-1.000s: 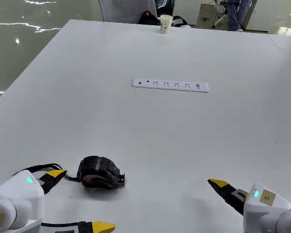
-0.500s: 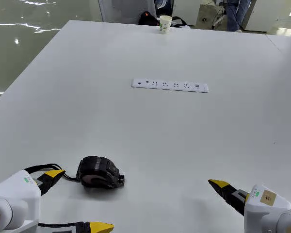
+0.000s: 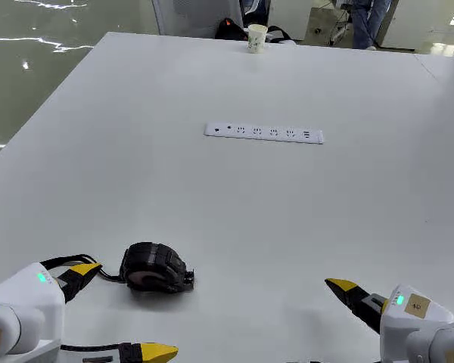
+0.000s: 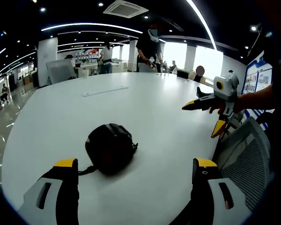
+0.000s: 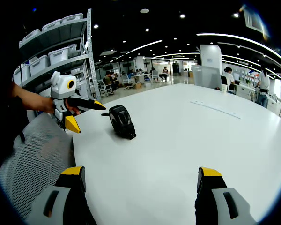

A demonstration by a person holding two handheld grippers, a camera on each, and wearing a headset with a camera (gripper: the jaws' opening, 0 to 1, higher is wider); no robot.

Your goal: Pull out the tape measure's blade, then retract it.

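Observation:
A black tape measure [image 3: 155, 268] lies on the white table [image 3: 234, 204] near its front edge, blade in, with a black strap loop [image 3: 60, 263] trailing to the left. My left gripper [image 3: 122, 310] is open just left of it, and the case [image 4: 110, 147] sits ahead between the jaws, untouched. My right gripper [image 5: 136, 173] is open and holds nothing, well off to the right; one yellow-tipped finger [image 3: 352, 295] of it reaches over the table. From the right gripper view the tape measure [image 5: 122, 121] lies beside the left gripper [image 5: 86, 116].
A white power strip [image 3: 263, 133] lies across the middle of the table. A paper cup [image 3: 256, 36] stands at the far edge. A grey mesh chair [image 5: 33, 159] is at the near side. People stand beyond the table.

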